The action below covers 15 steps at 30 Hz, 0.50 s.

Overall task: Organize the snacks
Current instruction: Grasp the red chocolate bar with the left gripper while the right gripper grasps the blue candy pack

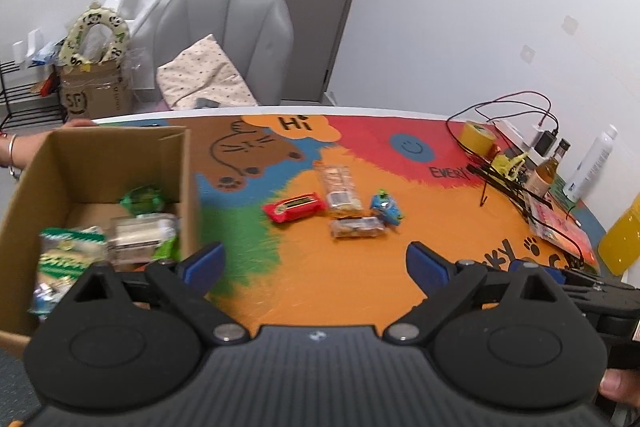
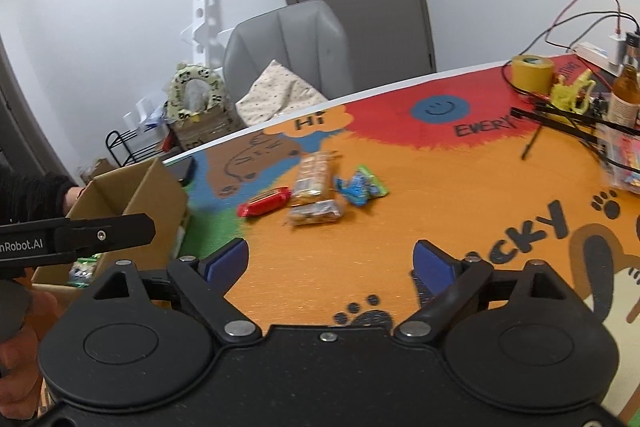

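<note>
Cardboard box at table's left, several snacks inside; four loose snacks right of it.

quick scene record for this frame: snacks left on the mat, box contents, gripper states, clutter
snacks on mat: red packet, long clear cracker pack, short clear pack, blue-green packet, clustered together
cardboard box: open, left of the cluster, several green and clear packets inside; a hand at its far rim
left gripper: open, empty
right gripper: open, empty
clutter far right: yellow tape roll, cables, bottles
</note>
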Tool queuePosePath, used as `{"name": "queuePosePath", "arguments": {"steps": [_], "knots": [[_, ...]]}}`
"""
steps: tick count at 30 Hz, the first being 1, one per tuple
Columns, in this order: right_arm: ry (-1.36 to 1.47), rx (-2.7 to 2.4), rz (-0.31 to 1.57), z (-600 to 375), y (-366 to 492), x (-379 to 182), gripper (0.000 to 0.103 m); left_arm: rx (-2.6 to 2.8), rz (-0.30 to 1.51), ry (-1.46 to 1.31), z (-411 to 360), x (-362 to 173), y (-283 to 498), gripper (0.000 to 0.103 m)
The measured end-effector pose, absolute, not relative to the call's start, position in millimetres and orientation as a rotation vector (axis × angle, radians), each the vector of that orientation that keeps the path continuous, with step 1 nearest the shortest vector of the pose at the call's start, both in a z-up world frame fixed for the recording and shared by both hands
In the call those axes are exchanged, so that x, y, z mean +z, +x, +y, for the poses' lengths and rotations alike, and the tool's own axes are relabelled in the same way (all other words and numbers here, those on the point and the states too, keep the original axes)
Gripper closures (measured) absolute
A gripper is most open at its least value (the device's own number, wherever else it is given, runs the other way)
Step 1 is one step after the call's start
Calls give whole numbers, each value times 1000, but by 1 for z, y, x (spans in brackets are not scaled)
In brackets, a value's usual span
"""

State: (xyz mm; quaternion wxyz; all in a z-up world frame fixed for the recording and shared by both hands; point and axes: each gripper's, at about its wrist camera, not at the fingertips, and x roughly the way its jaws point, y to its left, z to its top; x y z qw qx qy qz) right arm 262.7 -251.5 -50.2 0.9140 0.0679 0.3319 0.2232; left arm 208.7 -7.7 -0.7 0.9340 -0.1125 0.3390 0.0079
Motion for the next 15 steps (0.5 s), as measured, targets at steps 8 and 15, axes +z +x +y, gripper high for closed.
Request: {"name": "queuePosePath", "arguments": {"steps": [8, 15], "knots": [[170, 421, 686, -267, 280, -61, 20, 4, 690, -210, -25, -11, 239, 8], [215, 415, 703, -269, 303, -73, 31, 37, 699, -212, -26, -26, 272, 14]]}}
